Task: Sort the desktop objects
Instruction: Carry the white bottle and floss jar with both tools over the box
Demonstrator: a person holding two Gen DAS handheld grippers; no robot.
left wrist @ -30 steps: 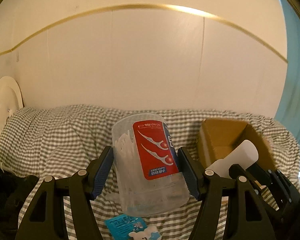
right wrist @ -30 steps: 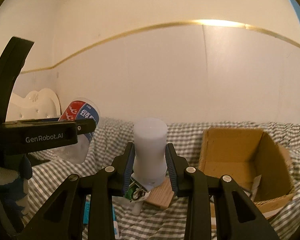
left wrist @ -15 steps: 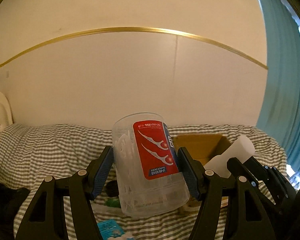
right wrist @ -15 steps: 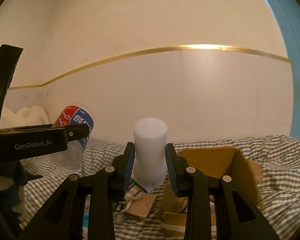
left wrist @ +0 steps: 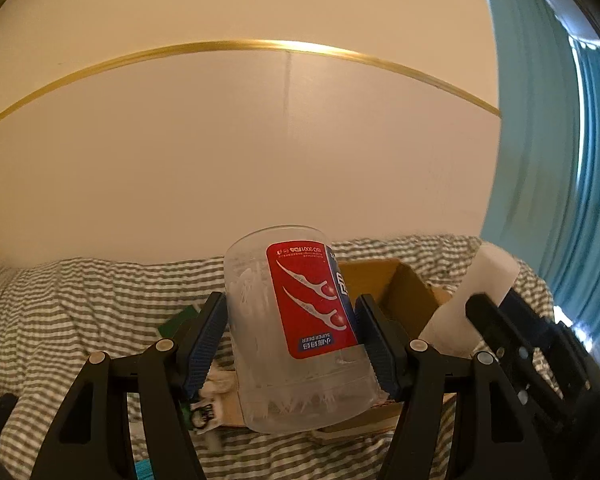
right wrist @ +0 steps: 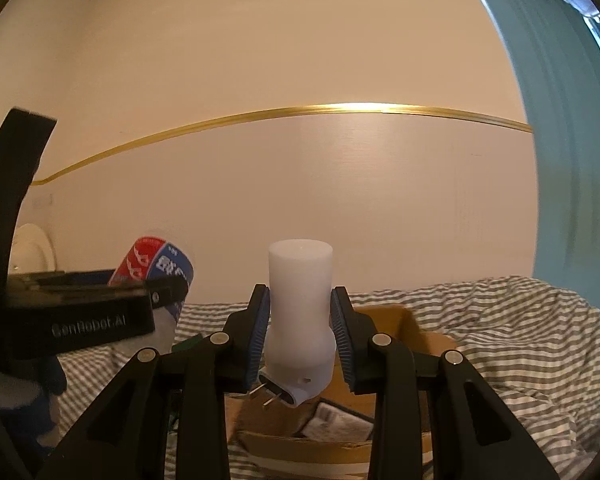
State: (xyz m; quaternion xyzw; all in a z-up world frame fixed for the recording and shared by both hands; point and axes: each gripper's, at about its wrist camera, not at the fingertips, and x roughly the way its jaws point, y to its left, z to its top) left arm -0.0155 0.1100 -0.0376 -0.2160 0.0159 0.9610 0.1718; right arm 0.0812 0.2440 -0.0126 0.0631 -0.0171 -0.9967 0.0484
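Observation:
My left gripper (left wrist: 292,340) is shut on a clear plastic tub of floss picks (left wrist: 296,332) with a red and blue label, held in the air above the striped cloth. My right gripper (right wrist: 300,334) is shut on a white plug-in night light (right wrist: 300,312), its two metal prongs poking out below. Both hang over the open cardboard box (left wrist: 400,292) (right wrist: 404,332). In the left wrist view the night light (left wrist: 480,296) and the right gripper show at the right. In the right wrist view the floss tub (right wrist: 156,272) and the left gripper's body show at the left.
A grey-and-white striped cloth (left wrist: 80,304) (right wrist: 520,320) covers the surface. Small items lie on it: a green object (left wrist: 178,320), a wooden piece and packets under the tub. A cream wall with a gold strip stands behind, a teal curtain (left wrist: 560,160) at right.
Both grippers have carried their objects to the right and a little up. The cardboard box now lies right under them, and the teal curtain fills more of the right side.

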